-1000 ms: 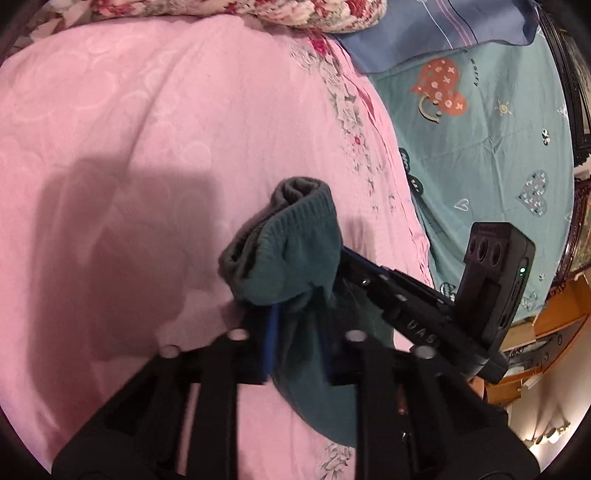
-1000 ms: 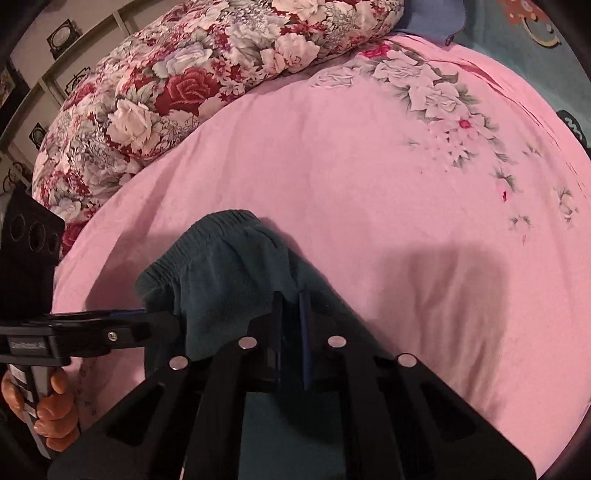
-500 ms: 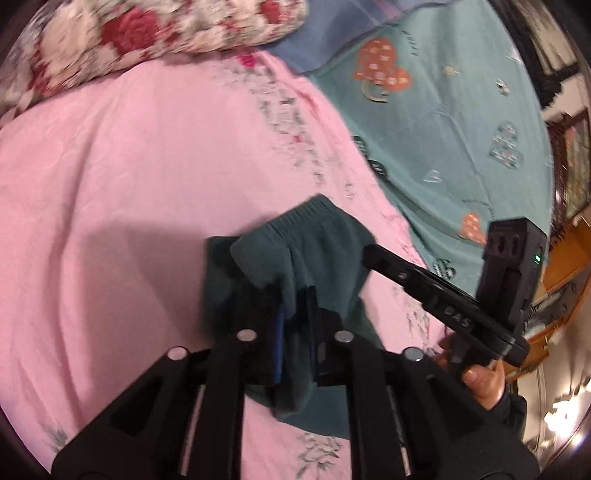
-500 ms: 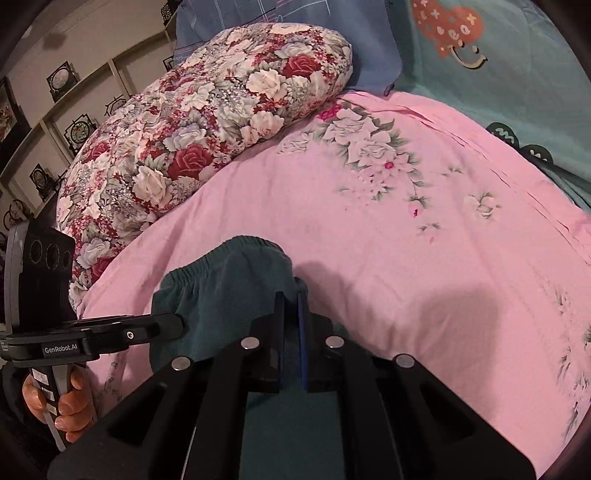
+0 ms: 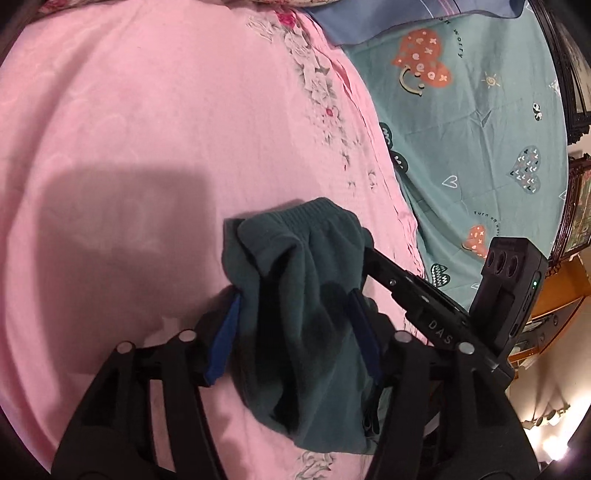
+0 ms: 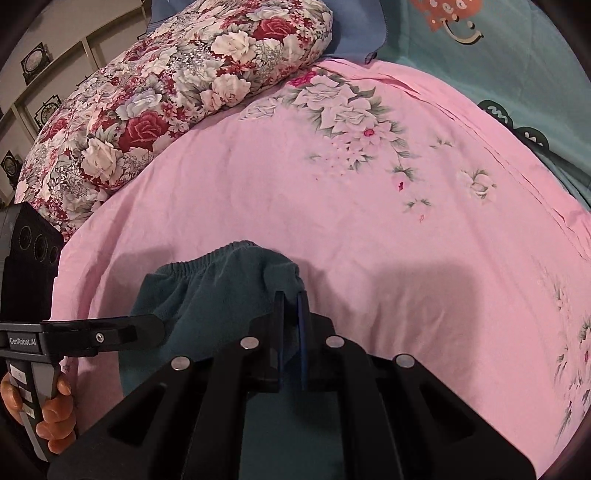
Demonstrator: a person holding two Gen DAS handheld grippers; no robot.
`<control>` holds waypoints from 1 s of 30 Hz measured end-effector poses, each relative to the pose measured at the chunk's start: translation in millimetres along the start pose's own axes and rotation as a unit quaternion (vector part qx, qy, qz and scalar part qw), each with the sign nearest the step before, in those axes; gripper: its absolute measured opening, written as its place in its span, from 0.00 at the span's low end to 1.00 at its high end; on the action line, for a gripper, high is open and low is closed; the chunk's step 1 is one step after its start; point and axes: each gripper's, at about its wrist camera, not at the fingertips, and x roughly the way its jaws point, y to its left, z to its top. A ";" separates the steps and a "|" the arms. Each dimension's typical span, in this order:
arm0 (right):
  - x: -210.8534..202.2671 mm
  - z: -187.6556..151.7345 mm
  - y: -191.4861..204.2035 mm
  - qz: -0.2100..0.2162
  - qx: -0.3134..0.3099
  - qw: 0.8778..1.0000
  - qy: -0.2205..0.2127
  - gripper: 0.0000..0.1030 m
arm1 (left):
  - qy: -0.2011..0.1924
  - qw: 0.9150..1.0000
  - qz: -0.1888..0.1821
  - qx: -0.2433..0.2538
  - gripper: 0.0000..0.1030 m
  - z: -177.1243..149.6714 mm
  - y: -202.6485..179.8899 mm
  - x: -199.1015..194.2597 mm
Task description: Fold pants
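Readable text first: "GenRobot.AI" in white on the black body of the left claw point(image 6: 144, 328), seen at the left edge of the right wrist view, and "DAS" on the right claw point(image 5: 369, 258) body as it crosses the left wrist view. The teal sheet point(image 5: 480, 129), far right, carries "worry" beside an orange heart w/ a smile and "Turn off" near a smaller heart; rest of that print too small to read. Task item: dark teal pants point(image 5: 295, 295), soft fleecy knit w/ a ribbed elastic waistband, bunched into a lump on the pink bedsheet point(image 5: 147, 129), near centre. Left claw point(image 5: 299, 332) is spread wide, blue pads either side of the lump, cloth draped between them. Right claw point(image 6: 290, 332) is clenched on a fold of the pants point(image 6: 221, 295), pads nearly together w/ fabric pinched between. Pink bedsheet is smooth cotton w/ white-and-grey flower print toward the right. Far left lies a puffy quilt point(image 6: 166, 92) in red, white roses. A blue pillow point(image 5: 406, 18) sits at the far edge.
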 end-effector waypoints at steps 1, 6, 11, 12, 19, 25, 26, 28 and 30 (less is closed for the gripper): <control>0.4 -0.8 -0.1 -0.001 0.000 1.000 0.001 0.06 | 0.008 1.000 -0.002 0.000 0.22 0.3 -0.2 3.9; -11.4 -3.8 -2.3 0.010 0.006 1.000 -0.019 0.06 | 0.004 1.000 -0.015 0.009 0.10 0.6 -5.0 3.3; -66.4 -20.8 -20.7 0.028 0.031 0.996 -0.076 0.06 | -0.026 0.992 -0.033 0.117 0.10 -25.9 -67.3 -17.8; -87.4 -29.9 -28.9 0.030 0.039 0.994 -0.096 0.06 | -0.029 0.987 -0.040 0.152 0.10 -36.7 -89.1 -21.0; -209.0 -156.8 -99.5 0.033 0.146 0.968 -0.202 0.06 | 0.027 0.924 -0.095 0.369 0.10 -153.5 -221.5 4.3; -201.0 -313.1 -188.9 -0.013 0.373 0.914 -0.156 0.40 | 0.189 0.872 -0.040 0.450 0.23 -261.7 -239.4 126.0; -204.3 -329.6 -192.1 -0.005 0.391 0.906 -0.159 0.40 | 0.217 0.867 -0.034 0.448 0.23 -272.3 -234.1 139.8; -216.6 -347.6 -183.9 0.000 0.394 0.903 -0.170 0.40 | 0.229 0.861 -0.042 0.451 0.36 -277.8 -235.6 137.9; -227.6 -351.2 -170.0 0.013 0.389 0.904 -0.180 0.47 | 0.198 0.865 -0.065 0.457 0.64 -267.7 -243.6 110.2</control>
